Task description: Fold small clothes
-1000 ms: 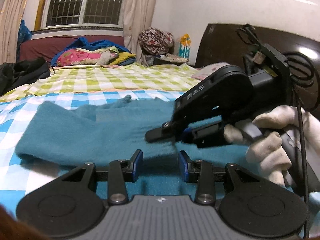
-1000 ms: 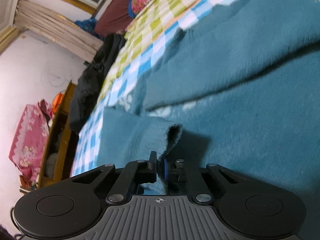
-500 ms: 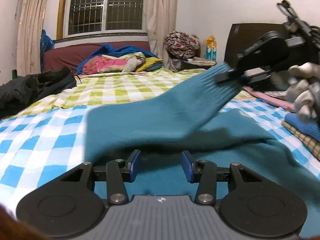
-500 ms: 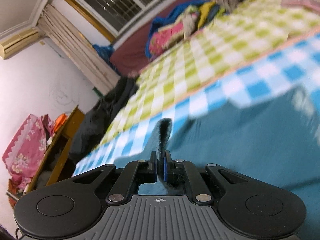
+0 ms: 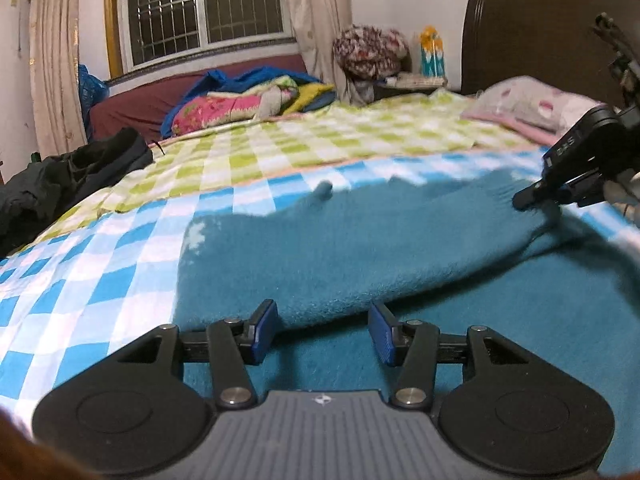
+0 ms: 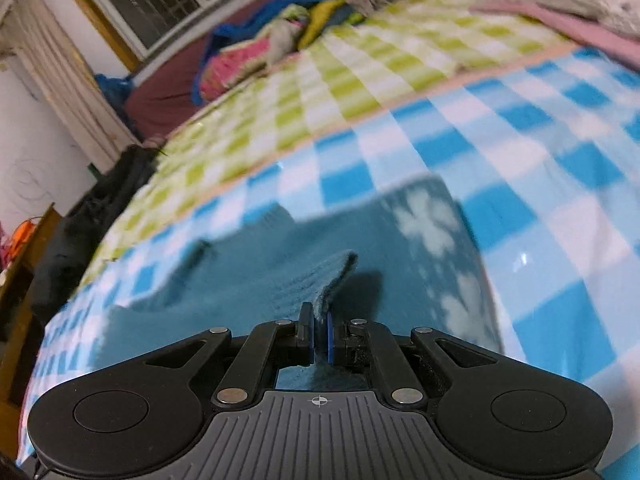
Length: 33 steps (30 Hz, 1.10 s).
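A teal knitted garment (image 5: 360, 248) with pale flower marks lies spread on the blue-and-white checked bed cover (image 5: 100, 272). My left gripper (image 5: 323, 330) hovers low over its near part; its jaws are opening and the pads touch nothing, with cloth only beneath them. My right gripper (image 6: 319, 338) is shut on a ribbed edge of the teal garment (image 6: 332, 276), which stands up between its pads. In the left wrist view the right gripper (image 5: 532, 199) sits at the far right, pulling a fold of the garment across.
A green-checked sheet (image 5: 320, 140) covers the far half of the bed. Dark clothing (image 5: 68, 176) lies at its left edge, a pink pillow (image 5: 528, 104) at the right by the dark headboard (image 5: 532, 40). Bright bedding (image 5: 248, 100) is piled under the window.
The right gripper carried the held edge up and across to the right, then lowered it near the bed. The garment's fold now lies flatter. My left gripper's jaws have widened.
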Available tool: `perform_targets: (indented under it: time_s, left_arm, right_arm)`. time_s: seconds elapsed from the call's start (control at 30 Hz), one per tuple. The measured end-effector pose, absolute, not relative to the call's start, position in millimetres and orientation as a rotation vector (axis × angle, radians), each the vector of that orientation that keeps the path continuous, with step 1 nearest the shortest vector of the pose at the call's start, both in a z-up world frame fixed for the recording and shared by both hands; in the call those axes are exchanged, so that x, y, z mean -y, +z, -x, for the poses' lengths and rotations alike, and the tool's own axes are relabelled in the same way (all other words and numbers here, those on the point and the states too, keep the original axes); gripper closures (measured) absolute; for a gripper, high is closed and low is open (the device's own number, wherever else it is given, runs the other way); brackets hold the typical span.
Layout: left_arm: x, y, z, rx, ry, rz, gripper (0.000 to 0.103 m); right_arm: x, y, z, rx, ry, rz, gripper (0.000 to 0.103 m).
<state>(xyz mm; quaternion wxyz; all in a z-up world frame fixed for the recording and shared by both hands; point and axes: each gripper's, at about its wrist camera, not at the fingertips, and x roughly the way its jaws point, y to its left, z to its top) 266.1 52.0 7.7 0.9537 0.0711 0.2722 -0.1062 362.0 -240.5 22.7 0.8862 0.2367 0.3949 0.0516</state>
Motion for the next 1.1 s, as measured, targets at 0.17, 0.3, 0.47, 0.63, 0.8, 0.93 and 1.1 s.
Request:
perform_targets:
  time_s: [0.17,0.3,0.47,0.63,0.8,0.93,1.1]
  left_arm:
    - [-52,5,-263,-0.562,-0.214,-0.149,0.048]
    - [-55,11,-258,-0.543,-0.232,-0.126,0.047]
    - [-60,23,-262,-0.513,-0.214,-0.105,0.047]
    - [-65,20,-275,-0.520,-0.166,-0.097,0.047]
    - [-68,8,-286,-0.589,-0.138,-0.109,0.047]
    - [-67,11,-279,-0.587,-0.136,-0.126,0.047]
    - [-79,19,-254,-0.591,-0.122,-0.091,0.047]
  right_arm:
    - [247,21,-355,-0.814,0.111,-0.526,0.090]
    - [245,33,-349,-0.776,0.095,-0.488,0.090]
    - [238,50,-343,-0.697,0.071,-0.395,0.090]
    - [221,47,-334,-0.689,0.166,-0.345,0.089]
    - [214,18,-354,-0.802,0.111,-0.300,0.093]
    - [210,25,-346,-0.781,0.113,-0.284,0.089]
    - [216,37,-315,-0.764,0.139,-0.306,0.088]
